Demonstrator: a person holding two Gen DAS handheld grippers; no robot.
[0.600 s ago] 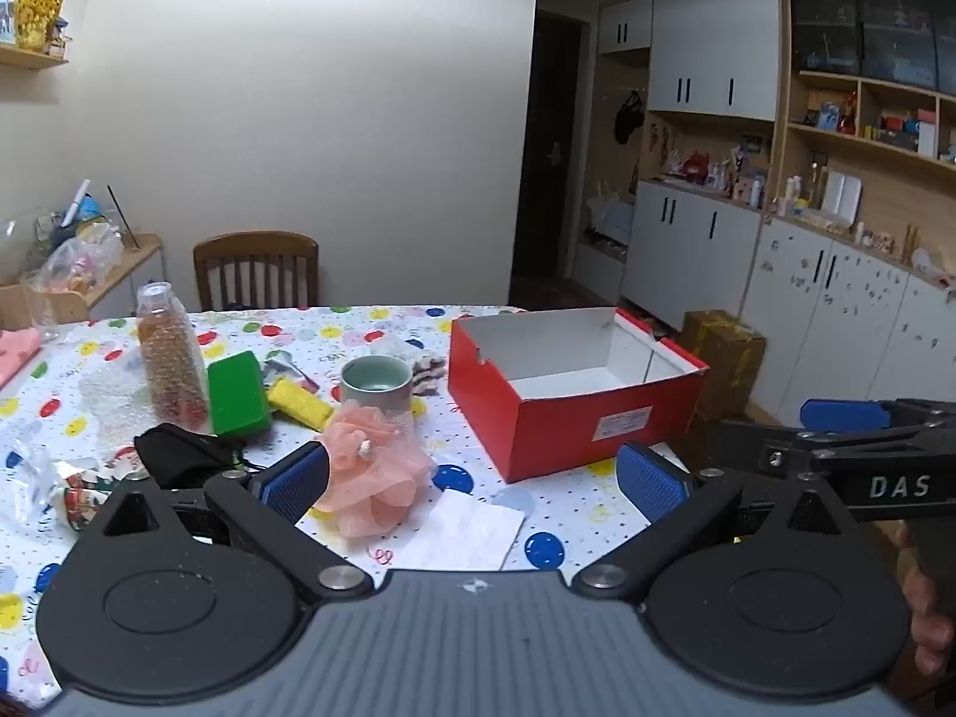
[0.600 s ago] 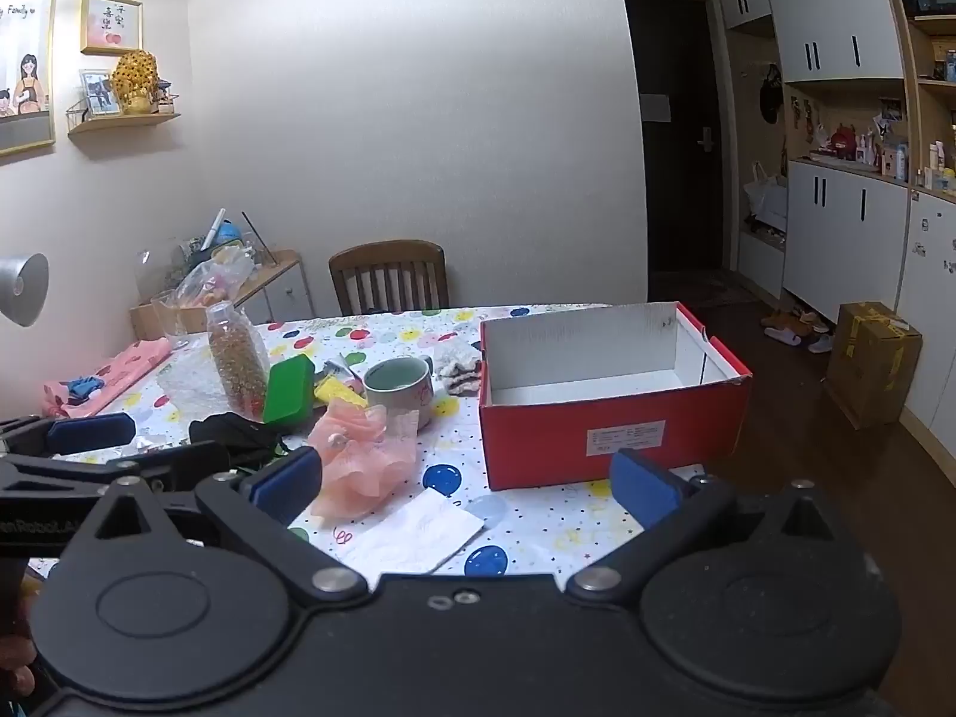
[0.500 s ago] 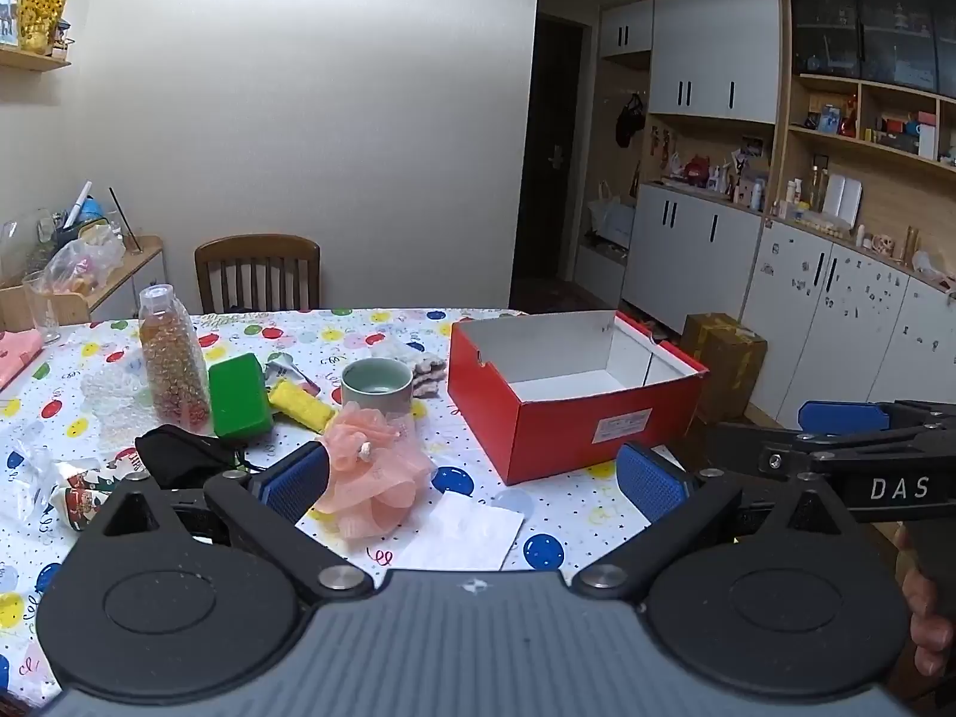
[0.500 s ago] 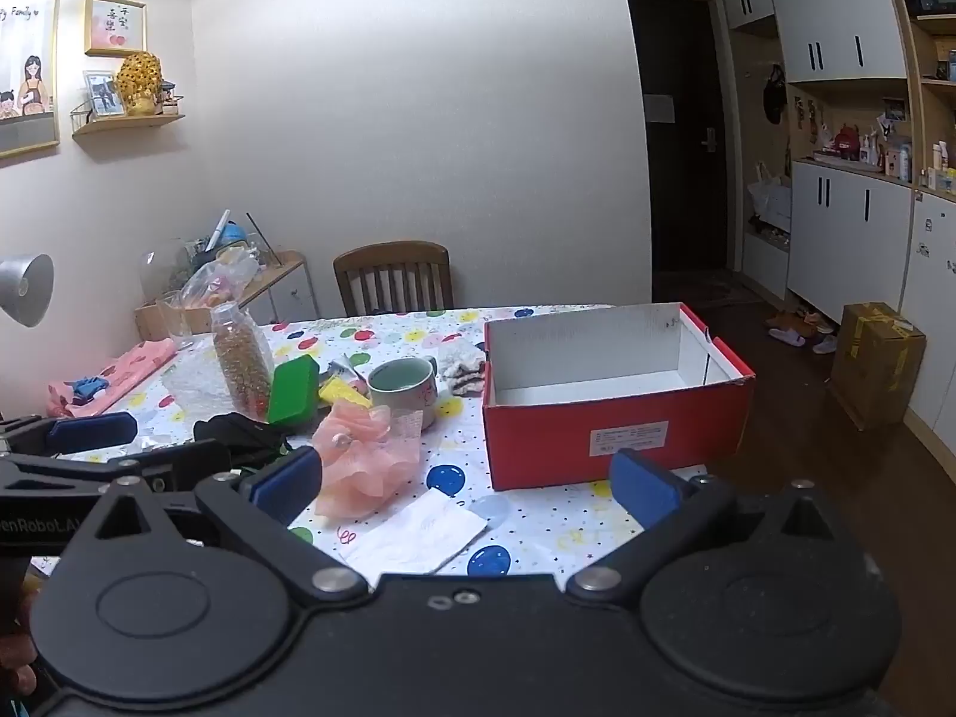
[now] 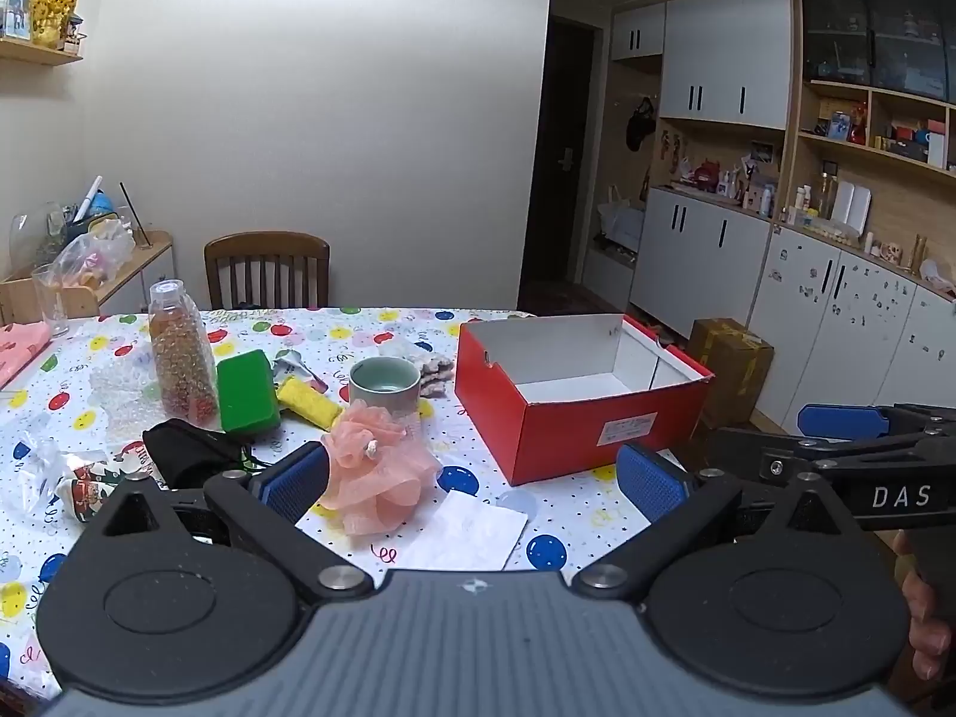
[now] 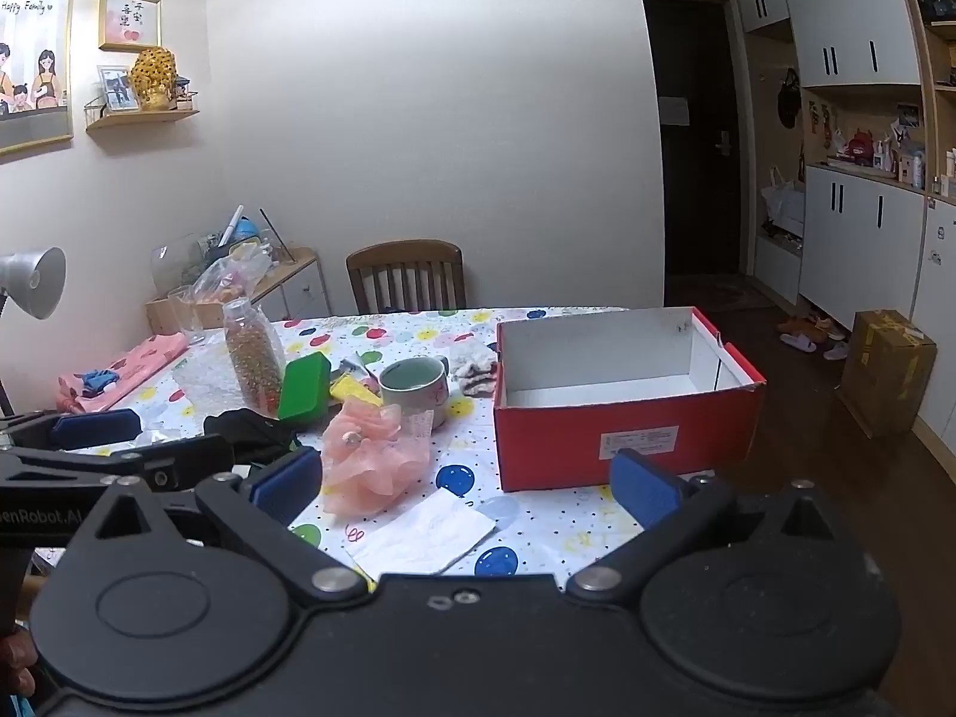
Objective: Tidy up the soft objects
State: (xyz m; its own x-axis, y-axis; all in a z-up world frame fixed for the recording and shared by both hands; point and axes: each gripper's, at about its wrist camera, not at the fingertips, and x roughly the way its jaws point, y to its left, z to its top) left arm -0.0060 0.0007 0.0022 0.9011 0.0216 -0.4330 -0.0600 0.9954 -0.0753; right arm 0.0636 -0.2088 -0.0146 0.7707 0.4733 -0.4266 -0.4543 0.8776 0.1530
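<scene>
A pink mesh bath pouf [image 5: 376,466] [image 6: 373,457] lies near the table's front edge, beside a white paper napkin [image 5: 463,532] [image 6: 421,535]. A green sponge [image 5: 246,381] [image 6: 305,385], a yellow sponge [image 5: 308,401], a black cloth [image 5: 188,454] [image 6: 251,427] and a small patterned cloth [image 5: 433,365] [image 6: 475,373] lie around it. An empty red shoebox [image 5: 573,412] [image 6: 621,418] stands at the table's right end. My left gripper [image 5: 472,481] and right gripper [image 6: 466,487] hover side by side in front of the table, both open with nothing between the fingers.
On the balloon-print tablecloth [image 5: 370,328] stand a bottle of beads [image 5: 179,358], a green mug [image 5: 382,385] and bubble wrap [image 5: 116,385]. A wooden chair [image 5: 266,269] is behind the table. A cardboard box [image 6: 887,367] sits on the floor near white cabinets [image 5: 836,310].
Both views have drifted slightly, so the table contents sit a little to the right in the frames; nothing on the table has moved and both grippers stay open.
</scene>
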